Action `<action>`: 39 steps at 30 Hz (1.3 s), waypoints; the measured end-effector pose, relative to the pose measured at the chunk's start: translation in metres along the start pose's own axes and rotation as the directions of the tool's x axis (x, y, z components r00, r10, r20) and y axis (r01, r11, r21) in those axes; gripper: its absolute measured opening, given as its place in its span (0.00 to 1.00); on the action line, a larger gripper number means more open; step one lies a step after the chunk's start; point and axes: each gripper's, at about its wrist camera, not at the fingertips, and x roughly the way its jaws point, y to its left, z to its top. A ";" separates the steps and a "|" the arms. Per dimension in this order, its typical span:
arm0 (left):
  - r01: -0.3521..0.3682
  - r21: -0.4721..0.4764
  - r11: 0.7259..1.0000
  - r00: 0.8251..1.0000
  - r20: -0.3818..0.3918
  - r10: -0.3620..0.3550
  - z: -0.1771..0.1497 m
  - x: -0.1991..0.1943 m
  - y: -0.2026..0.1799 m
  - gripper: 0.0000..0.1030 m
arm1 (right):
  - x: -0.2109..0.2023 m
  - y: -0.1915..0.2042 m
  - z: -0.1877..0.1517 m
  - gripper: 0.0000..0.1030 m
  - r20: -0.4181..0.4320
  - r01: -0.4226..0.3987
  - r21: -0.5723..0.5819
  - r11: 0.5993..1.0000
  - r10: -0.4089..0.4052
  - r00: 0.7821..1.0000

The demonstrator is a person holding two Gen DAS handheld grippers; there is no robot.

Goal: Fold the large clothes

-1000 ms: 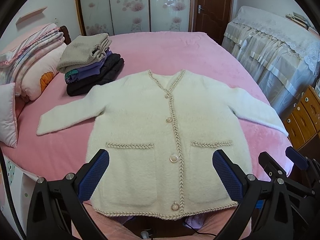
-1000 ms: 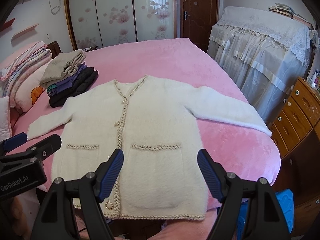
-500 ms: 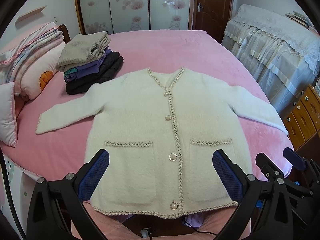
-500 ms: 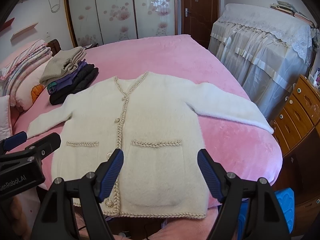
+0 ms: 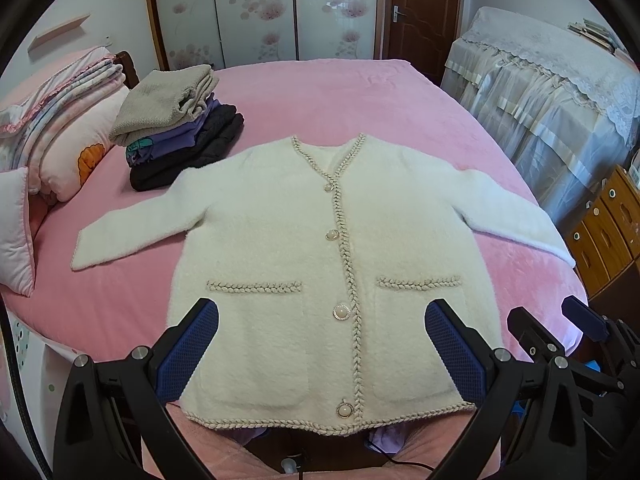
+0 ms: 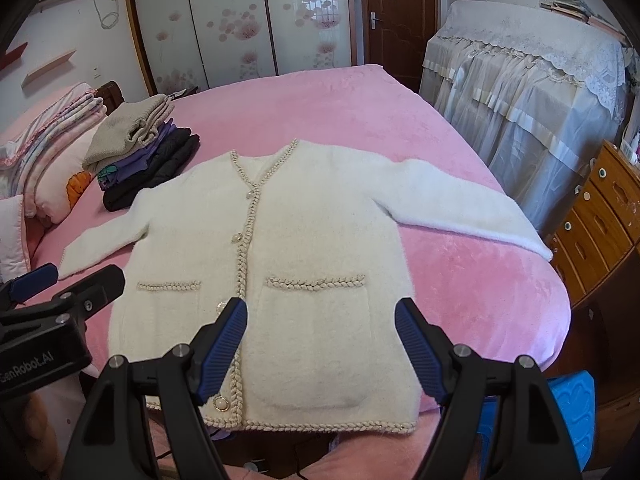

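Observation:
A cream fuzzy cardigan [image 5: 280,240] [image 6: 320,232] with braided trim, pearl buttons and two front pockets lies flat and buttoned on the pink bed, both sleeves spread outward. My left gripper [image 5: 320,312] hovers open over the lower front of the cardigan, its blue pads [image 5: 188,348] wide apart and holding nothing. My right gripper [image 6: 320,312] is also open above the right pocket, empty. Each gripper shows at the edge of the other's view: the right gripper [image 5: 560,336] and the left gripper [image 6: 64,288].
A stack of folded clothes [image 5: 180,124] [image 6: 140,144] sits at the bed's far left beside pillows [image 5: 60,136]. A lace-covered cabinet [image 5: 560,80] and a wooden chest of drawers [image 6: 600,216] stand to the right. Wardrobe doors and a brown door are behind the pink bed [image 5: 320,96].

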 end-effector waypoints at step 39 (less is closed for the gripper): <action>0.015 -0.009 1.000 1.000 -0.007 -0.015 0.021 0.006 -0.028 0.99 | -0.034 -0.058 0.019 0.75 0.155 0.050 0.049 0.998 -0.057 0.986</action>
